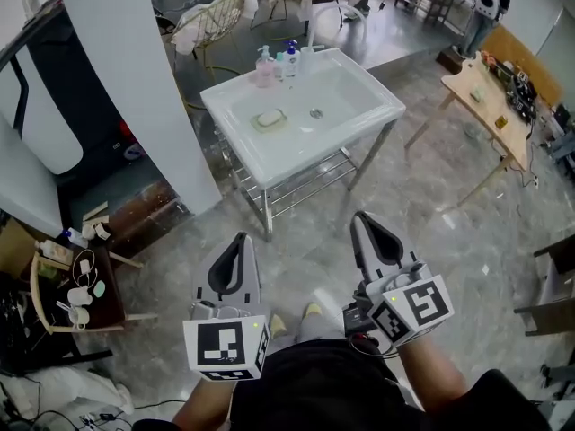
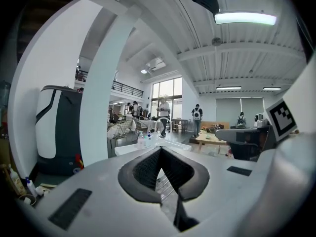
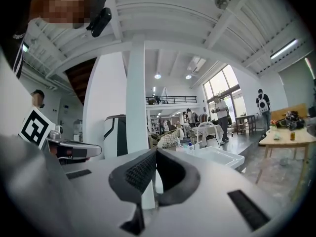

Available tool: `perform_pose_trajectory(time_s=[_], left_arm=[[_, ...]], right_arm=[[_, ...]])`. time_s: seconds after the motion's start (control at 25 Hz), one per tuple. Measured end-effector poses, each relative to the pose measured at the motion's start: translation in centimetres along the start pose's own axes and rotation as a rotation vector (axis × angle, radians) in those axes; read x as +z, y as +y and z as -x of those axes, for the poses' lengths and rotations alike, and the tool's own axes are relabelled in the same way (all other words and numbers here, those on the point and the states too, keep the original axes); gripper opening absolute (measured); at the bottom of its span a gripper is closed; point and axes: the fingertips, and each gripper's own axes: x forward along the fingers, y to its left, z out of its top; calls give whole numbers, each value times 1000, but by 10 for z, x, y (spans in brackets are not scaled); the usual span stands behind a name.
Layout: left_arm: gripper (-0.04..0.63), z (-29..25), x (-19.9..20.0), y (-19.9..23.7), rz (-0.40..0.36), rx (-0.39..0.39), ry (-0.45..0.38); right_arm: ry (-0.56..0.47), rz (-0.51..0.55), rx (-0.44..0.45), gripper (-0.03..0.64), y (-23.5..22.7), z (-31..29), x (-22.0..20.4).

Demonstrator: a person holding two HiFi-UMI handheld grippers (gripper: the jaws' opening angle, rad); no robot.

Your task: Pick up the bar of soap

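Note:
A pale bar of soap lies on a small dish in the white sink, near the basin's left side, in the head view. Both grippers hang well short of the sink, over the floor in front of the person. My left gripper is shut with nothing between its jaws; in its own view the tips meet. My right gripper is also shut and empty, its tips touching. The soap itself does not show in either gripper view.
Several soap and lotion bottles stand at the sink's back rim. A white pillar rises left of the sink, a low stool with clutter farther left. A wooden table stands right. Chairs and people are in the background.

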Motion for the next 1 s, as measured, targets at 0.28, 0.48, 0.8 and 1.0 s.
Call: perform_pose_trajectory(time_s=[0.28,0.48,0.8,1.0], left_arm=[[3,7,6,14,-8,-8,-24],[3,-3,7,20,-16,-7,-29],[3,-41,11,33,-6,-13,-30],[3,-75,14,37,-17,-26,-17]], right_arm=[[-13,3,8,8,12,-3,6],[-17,-6,18,8,10,-12,5],[-22,-29,20,8,-12,-51,4],[-21,-32,18,8,-31,-79,6]])
